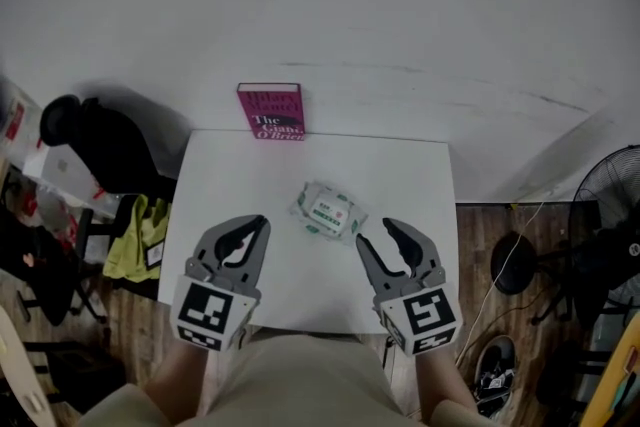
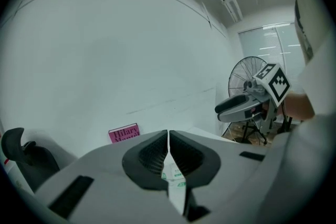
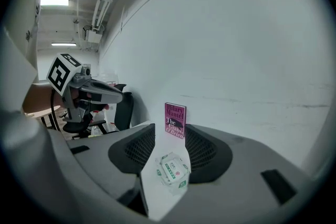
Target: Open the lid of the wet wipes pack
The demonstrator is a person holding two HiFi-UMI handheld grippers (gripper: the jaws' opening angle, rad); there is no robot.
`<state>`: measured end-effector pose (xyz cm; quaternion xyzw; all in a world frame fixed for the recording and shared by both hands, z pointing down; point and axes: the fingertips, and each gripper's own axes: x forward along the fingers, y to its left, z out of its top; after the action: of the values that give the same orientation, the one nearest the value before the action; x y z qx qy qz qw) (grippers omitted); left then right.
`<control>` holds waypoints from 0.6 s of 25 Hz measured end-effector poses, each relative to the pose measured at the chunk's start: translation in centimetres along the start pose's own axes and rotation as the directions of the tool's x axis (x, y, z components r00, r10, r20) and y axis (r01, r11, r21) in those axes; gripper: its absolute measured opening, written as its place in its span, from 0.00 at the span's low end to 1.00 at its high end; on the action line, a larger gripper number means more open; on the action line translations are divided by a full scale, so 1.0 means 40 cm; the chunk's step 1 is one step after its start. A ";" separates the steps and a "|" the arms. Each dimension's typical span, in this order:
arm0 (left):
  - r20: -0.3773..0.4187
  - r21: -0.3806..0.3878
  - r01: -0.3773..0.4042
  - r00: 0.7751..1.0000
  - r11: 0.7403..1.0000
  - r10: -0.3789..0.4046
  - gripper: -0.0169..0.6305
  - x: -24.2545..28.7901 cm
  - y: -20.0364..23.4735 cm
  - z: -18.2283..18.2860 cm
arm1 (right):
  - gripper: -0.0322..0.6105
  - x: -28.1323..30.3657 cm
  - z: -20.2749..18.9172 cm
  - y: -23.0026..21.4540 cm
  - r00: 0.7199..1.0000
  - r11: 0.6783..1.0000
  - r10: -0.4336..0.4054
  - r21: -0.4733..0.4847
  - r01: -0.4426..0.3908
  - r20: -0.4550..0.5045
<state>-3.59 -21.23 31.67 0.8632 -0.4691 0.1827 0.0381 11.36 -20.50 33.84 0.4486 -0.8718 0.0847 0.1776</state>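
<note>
Two hand-held tools at the near edge of a white worktop [image 1: 225, 177], marker cubes toward the person. Left tool [image 1: 261, 221]: jaws pressed together with only a hairline slit between them, holding nothing. Right tool [image 1: 373, 233]: jaws spread, nothing gripped; the wet wipes pack [image 1: 328, 211] lies ahead of its gap, clear of both jaws. The pack rests flat near the centre of the worktop, between the two tool tips and slightly beyond them, labelled face up with the lid lying flat on it. Its long axis runs diagonally, from far left to near right as the person sees it, and the near-right end lies closest to the right tool. A magenta book [image 1: 270, 111] stands upright at the far edge of the worktop against the white wall, cover facing the person. Off the worktop: a black chair [image 1: 95, 140] to the left, a floor fan [image 1: 610, 190] to the right
</note>
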 end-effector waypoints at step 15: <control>-0.101 0.027 0.113 0.989 0.993 -0.110 0.07 0.177 0.056 -0.144 | 0.33 0.232 -0.162 0.004 0.975 0.982 -0.006 -0.184 -0.036 -0.223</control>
<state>-3.55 -26.73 39.29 0.8784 -0.4147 0.2305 0.0574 7.80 -25.41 43.41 0.4112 -0.8538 0.0536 0.3147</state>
